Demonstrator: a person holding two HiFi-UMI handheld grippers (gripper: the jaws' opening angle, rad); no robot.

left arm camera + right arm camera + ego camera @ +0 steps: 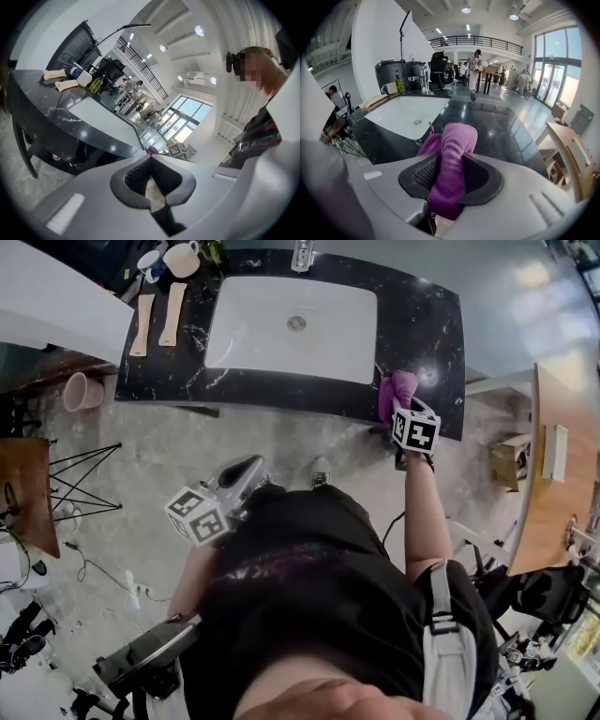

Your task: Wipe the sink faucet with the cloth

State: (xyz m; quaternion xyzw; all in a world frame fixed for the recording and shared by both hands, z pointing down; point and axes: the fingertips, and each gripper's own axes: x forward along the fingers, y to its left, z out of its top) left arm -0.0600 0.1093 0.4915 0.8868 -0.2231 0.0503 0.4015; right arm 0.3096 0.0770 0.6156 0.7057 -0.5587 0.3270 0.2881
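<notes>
Found left tool [246, 468] low by the body, well apart from table [422, 324], jaws together on nothing. Noted cups [181, 259] and wooden pieces [172, 313] on table's left end, beside sink [272, 329]. Spotted faucet [302, 255] at sink's far rim, cut off by the frame edge; cannot make out spout or handle. Found right tool [398, 411] over table's near right edge, clamped on purple cloth [401, 385], well apart from faucet.

Risks, as judged: trailing loose cloth through the basin on the long reach; losing it from the jaws under rubbing; knocking faucet with bare jaw tips. Cannot tell whether cloth touches table.
</notes>
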